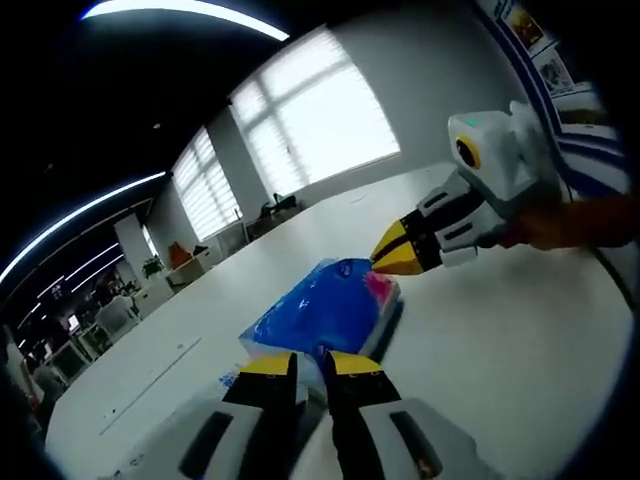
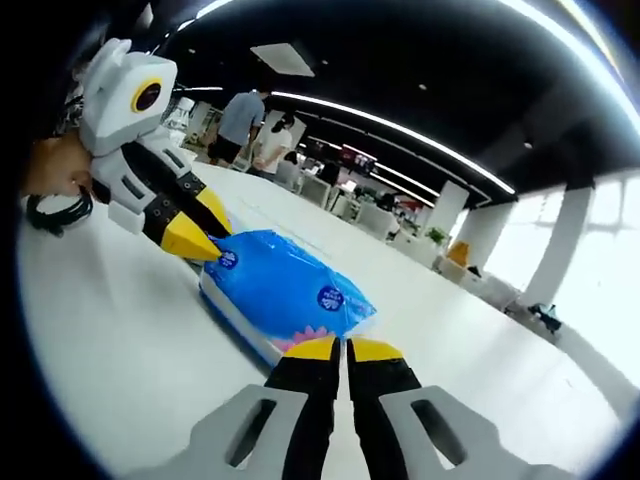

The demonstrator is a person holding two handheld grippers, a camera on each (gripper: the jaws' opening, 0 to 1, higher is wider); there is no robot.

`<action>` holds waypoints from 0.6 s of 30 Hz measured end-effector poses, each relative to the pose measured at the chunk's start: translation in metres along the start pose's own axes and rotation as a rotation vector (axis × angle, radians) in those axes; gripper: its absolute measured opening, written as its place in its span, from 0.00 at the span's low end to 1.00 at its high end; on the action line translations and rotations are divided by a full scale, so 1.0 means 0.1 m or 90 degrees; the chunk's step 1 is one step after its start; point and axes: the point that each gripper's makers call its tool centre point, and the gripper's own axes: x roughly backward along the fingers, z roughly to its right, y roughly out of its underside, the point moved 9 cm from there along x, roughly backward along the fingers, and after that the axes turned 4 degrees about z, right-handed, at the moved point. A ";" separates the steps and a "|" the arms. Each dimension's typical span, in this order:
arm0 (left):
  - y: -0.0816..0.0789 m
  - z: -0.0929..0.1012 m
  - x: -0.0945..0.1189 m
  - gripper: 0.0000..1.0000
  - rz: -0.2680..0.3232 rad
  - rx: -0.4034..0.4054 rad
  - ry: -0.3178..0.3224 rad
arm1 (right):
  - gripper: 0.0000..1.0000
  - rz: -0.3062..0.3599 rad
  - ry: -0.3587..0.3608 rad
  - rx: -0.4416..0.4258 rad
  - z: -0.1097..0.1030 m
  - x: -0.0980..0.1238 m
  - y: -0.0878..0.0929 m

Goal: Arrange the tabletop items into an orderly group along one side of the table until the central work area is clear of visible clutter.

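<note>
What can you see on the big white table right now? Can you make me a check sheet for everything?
Surface: white tabletop, mostly bare, with faint marks near its far edge.
Job's things: one blue soft plastic pack with round labels and a pink end, lying flat.
Clutter: nothing seen.
Grippers: left gripper, yellow-tipped black fingers close together at the near end of the pack; right gripper, fingers nearly together at the pink end. Whether either actually pinches the wrapper cannot be told.
Cables: black looped cable beside the person's hand.
Surroundings: open office with bright blinded windows, ceiling light strips, desks, and two people standing in the distance.
</note>
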 end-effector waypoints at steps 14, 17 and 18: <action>-0.11 0.02 0.11 0.20 0.008 -0.029 -0.016 | 0.09 0.022 0.008 -0.034 0.02 0.07 -0.06; -0.12 0.02 0.14 0.25 0.005 -0.021 -0.018 | 0.14 0.021 0.009 -0.040 0.04 0.10 -0.05; -0.12 0.02 0.15 0.26 0.002 -0.023 -0.019 | 0.17 0.021 0.009 -0.044 0.05 0.11 -0.05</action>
